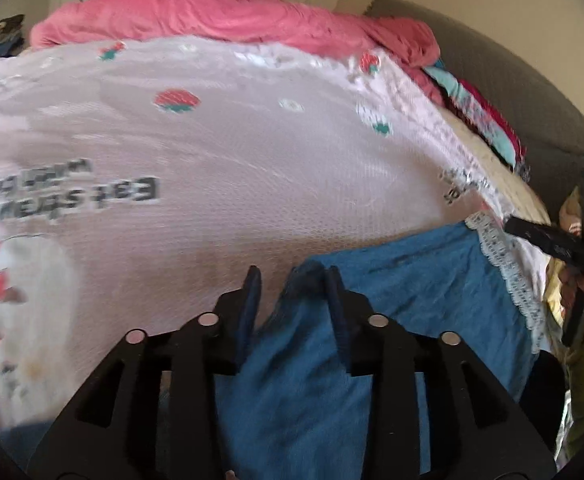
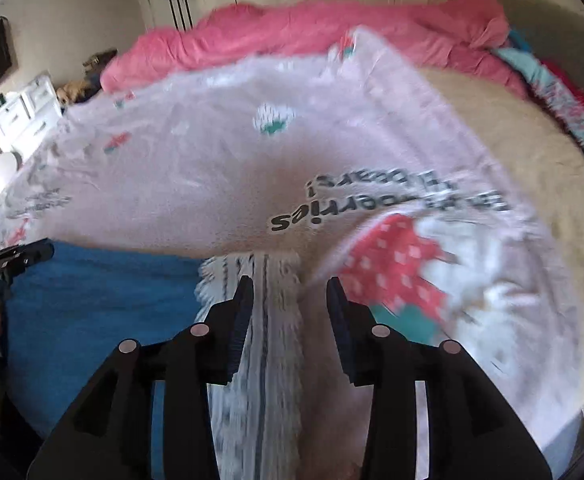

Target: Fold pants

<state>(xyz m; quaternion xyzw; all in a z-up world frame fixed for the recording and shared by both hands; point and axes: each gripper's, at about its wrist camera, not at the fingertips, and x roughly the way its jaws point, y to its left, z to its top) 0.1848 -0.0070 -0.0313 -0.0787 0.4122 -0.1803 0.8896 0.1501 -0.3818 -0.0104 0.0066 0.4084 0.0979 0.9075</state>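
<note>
One pair of blue pants (image 1: 392, 300), item of work, lying on the pink strawberry-print blanket (image 1: 232, 160) that covers the bed. Fabric is a plain mid-blue, soft and creased, with a band of white lace trim (image 2: 260, 320) bearing dark stripes along one end. In my right wrist view the blue cloth (image 2: 104, 300) spreads to the left and the trim runs straight down between the fingers.

Left gripper (image 1: 292, 280): angled down at the bed, over the left edge of the blue cloth. Its fingers (image 1: 252, 292) stand a narrow way apart; a raised fold of the pants sits in the gap against the right-hand finger, but I cannot tell that the pads press on it.

Right gripper (image 2: 288, 292): angled down likewise, over the lace end. Its fingers (image 2: 244, 300) are narrowly parted with the trim lying loose between them, touching the left-hand finger at most.

Each gripper shows at the edge of the other's view: the right one (image 1: 548, 240) beyond the trim, the left one (image 2: 16, 258) at the far corner of the blue cloth.

Also on the bed: a bunched coral-pink duvet (image 1: 212, 16) along the far side, and folded teal and red garments (image 2: 552, 108) at the right. Both views are blurred.
</note>
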